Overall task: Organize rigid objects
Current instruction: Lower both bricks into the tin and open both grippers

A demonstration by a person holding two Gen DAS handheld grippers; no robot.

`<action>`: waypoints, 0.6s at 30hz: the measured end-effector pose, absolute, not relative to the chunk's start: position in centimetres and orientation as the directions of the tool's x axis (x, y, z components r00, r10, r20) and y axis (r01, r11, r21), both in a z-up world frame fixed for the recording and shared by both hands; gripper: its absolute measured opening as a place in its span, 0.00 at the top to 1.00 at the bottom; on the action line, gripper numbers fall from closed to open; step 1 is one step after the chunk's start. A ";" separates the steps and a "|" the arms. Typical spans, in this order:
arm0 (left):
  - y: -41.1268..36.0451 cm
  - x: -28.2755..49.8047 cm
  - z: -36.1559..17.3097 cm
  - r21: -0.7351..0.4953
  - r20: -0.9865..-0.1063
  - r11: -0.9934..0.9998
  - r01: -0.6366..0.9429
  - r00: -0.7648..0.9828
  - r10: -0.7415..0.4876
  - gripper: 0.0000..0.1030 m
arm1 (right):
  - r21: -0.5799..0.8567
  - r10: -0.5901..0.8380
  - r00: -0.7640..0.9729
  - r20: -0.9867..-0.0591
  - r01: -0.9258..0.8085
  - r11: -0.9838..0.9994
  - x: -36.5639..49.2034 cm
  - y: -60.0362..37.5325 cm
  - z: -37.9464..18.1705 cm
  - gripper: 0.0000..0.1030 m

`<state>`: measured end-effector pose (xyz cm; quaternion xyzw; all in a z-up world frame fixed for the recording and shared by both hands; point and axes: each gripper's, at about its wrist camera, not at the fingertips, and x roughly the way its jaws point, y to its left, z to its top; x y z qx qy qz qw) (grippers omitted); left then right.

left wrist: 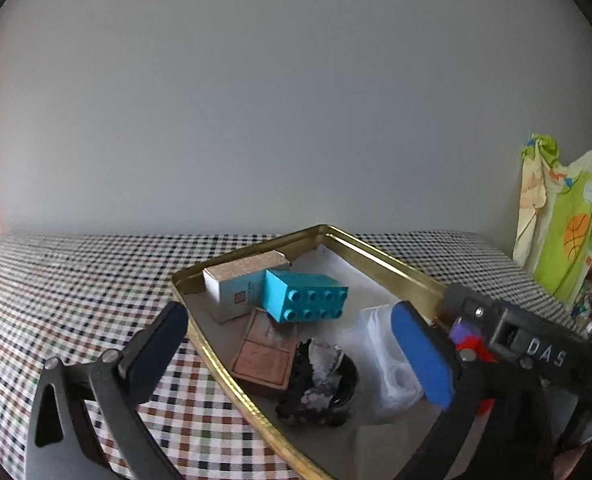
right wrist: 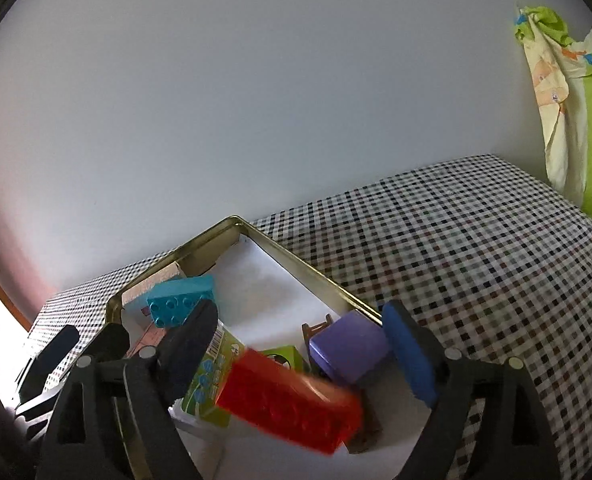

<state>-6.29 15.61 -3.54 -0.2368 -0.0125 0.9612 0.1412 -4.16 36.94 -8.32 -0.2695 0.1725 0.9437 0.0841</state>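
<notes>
Low in the right wrist frame, the right gripper (right wrist: 296, 356) hangs wide open over the tray (right wrist: 316, 274), the blurred red brick (right wrist: 291, 408) apparently dropping free, so lift straight up; the left gripper (left wrist: 291, 348) waits, also wide.

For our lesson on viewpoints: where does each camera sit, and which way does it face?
Left wrist: on the left tool, facing the gold tin tray and wall; its open fingers show.
Right wrist: on the right tool, over the tray's near end, red brick blurred between open fingers.
Shared: tray, teal brick, checked cloth.
</notes>
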 end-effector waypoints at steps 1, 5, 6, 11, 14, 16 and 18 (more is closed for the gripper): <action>15.6 -6.2 -3.5 -0.079 -0.448 -0.962 -0.263 -0.852 0.270 0.00 | 0.287 0.066 -0.843 -0.534 -0.253 -0.924 -4.1 37.0 -8.3 0.16; 15.2 -5.5 -3.3 -0.031 -0.422 -0.970 -0.241 -0.877 0.231 0.00 | 0.295 0.073 -0.851 -0.520 -0.259 -0.920 -4.0 37.1 -8.3 0.16; 14.9 -5.3 -3.2 -0.022 -0.417 -0.972 -0.234 -0.882 0.222 0.00 | 0.290 0.086 -0.857 -0.508 -0.264 -0.920 -3.7 37.1 -8.0 0.16; 13.3 -4.5 -3.2 0.007 -0.379 -0.980 -0.201 -0.907 0.183 0.00 | 0.256 0.214 -0.904 -0.370 -0.321 -0.912 -1.2 36.5 -6.6 0.16; 12.7 -4.2 -3.4 0.029 -0.366 -0.981 -0.192 -0.915 0.169 0.00 | 0.256 0.313 -0.918 -0.242 -0.371 -0.893 1.2 36.0 -5.9 0.16; 12.5 -4.1 -3.3 0.024 -0.362 -0.981 -0.190 -0.917 0.169 0.00 | 0.231 0.373 -0.908 -0.192 -0.411 -0.882 2.2 35.3 -5.7 0.13; 12.4 -3.8 -3.2 0.022 -0.344 -0.981 -0.191 -0.923 0.171 0.00 | 0.216 0.412 -0.896 -0.167 -0.441 -0.871 2.9 34.6 -5.7 0.12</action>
